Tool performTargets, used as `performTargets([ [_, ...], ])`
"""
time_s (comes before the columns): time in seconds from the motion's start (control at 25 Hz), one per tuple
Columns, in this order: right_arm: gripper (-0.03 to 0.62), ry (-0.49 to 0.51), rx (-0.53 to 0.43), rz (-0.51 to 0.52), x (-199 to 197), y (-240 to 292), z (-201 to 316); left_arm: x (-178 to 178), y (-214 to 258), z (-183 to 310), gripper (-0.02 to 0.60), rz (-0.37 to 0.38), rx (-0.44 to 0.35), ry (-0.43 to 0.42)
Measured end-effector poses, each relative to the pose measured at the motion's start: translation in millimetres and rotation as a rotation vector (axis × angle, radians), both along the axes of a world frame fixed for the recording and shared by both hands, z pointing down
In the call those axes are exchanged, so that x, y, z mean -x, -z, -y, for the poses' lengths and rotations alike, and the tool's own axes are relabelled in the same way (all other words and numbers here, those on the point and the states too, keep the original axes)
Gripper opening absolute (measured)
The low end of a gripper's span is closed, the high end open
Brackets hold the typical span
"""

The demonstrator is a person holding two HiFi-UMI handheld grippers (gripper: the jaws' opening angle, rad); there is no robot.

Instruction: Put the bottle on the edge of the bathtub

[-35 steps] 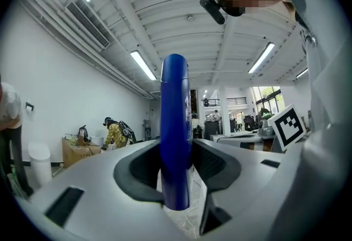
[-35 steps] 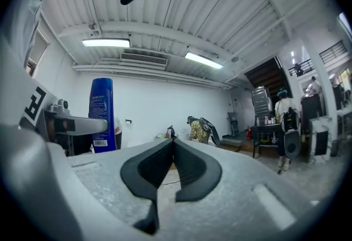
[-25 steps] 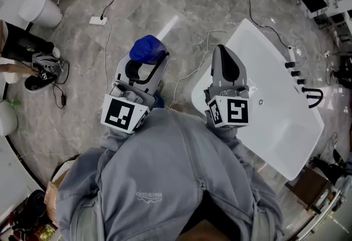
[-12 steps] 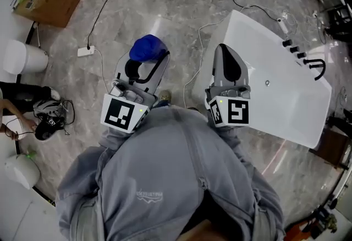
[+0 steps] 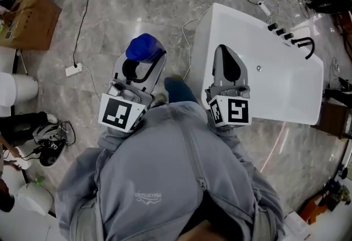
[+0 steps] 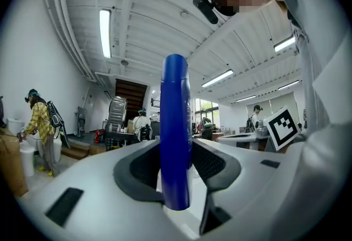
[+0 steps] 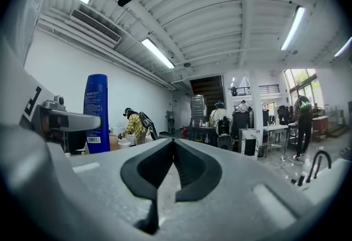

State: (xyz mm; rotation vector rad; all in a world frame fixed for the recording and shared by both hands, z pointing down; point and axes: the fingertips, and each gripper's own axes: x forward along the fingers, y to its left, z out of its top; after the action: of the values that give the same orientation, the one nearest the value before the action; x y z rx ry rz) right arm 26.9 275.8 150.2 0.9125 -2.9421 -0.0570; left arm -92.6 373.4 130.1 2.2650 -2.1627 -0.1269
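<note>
My left gripper (image 5: 144,61) is shut on a blue bottle (image 5: 143,47), which stands upright between its jaws (image 6: 175,141). The same blue bottle (image 7: 96,113) shows at the left of the right gripper view. My right gripper (image 5: 227,65) is shut with nothing in it, its pads touching at the tips (image 7: 174,149). The white bathtub (image 5: 286,86) lies on the floor to my right, and the right gripper hangs over its near end. Both grippers are held up at chest height, pointing forward.
Black taps (image 5: 306,44) sit on the bathtub's far rim. Cables and a power strip (image 5: 73,70) lie on the marble floor. A cardboard box (image 5: 30,20) stands at the far left, near white stools (image 5: 14,89). Another person's legs and shoes (image 5: 41,138) are at the left.
The view has swung: the bathtub now lies closer and more square ahead on the right, and the box has slid to the left. Both grippers keep their pose, bottle still held.
</note>
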Motion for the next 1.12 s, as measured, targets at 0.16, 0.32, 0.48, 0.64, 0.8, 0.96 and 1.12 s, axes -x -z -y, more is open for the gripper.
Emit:
performTargets([
  [0.16, 0.003, 0.001, 0.003, 0.002, 11.0, -3.5, 19.1, 6.7, -3.2, 20.3, 0.164, -0.006, -0.002, -0.01],
  [0.32, 0.003, 0.009, 0.003, 0.006, 30.2, -10.0, 44.3, 24.9, -11.4, 45.8, 0.164, -0.007, 0.008, -0.01],
  [0.48, 0.003, 0.017, 0.007, 0.009, 49.9, -18.9, 91.0, 46.3, -21.5, 87.5, 0.164, 0.005, 0.039, 0.01],
  [0.64, 0.003, 0.018, 0.013, 0.0, 75.1, -28.5, 149.7, 66.0, -18.6, 144.2, 0.164, 0.029, 0.002, 0.003],
  [0.8, 0.003, 0.037, 0.025, -0.003, 96.0, -32.0, 213.7, 80.6, -17.5, 210.2, 0.164, 0.039, 0.015, -0.013],
  [0.96, 0.003, 0.045, 0.016, -0.005, 106.2, -29.9, 271.7, 82.2, -14.2, 270.2, 0.164, 0.039, 0.008, -0.063],
  [1.12, 0.003, 0.047, -0.017, 0.007, 111.7, -31.4, 312.8, 81.8, -18.5, 318.0, 0.164, 0.047, 0.002, -0.093],
])
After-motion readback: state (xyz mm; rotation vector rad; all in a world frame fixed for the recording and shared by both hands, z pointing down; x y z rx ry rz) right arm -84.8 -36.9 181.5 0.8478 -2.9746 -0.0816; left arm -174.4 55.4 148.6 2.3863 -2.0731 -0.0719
